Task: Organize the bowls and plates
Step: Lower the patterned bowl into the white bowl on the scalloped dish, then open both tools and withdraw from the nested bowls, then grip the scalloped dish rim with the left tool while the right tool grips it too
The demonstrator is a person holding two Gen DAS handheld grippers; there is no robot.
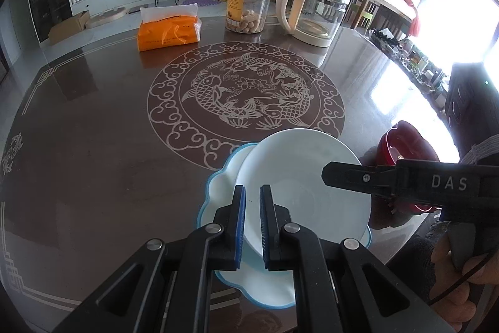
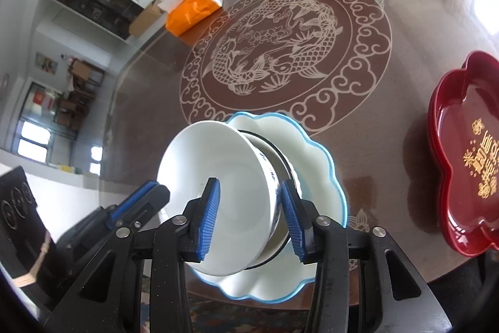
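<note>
A white bowl [image 1: 299, 177] [image 2: 227, 177] with blue pattern outside is tilted over a blue-rimmed scalloped white plate [image 1: 218, 186] [image 2: 318, 170] on the near table edge. My left gripper [image 1: 252, 217] is shut on the bowl's near rim. My right gripper [image 2: 249, 214] straddles the bowl's wall, one pad inside and one outside, with gaps visible; its finger also shows in the left wrist view [image 1: 358, 177]. Red flower-shaped plates [image 2: 461, 152] [image 1: 402, 142] are stacked to the right.
On the dark round table [image 1: 109, 130] with its fish pattern stand an orange tissue pack [image 1: 168, 30], a clear jar of snacks [image 1: 249, 5] and a glass kettle [image 1: 315, 11] at the far side.
</note>
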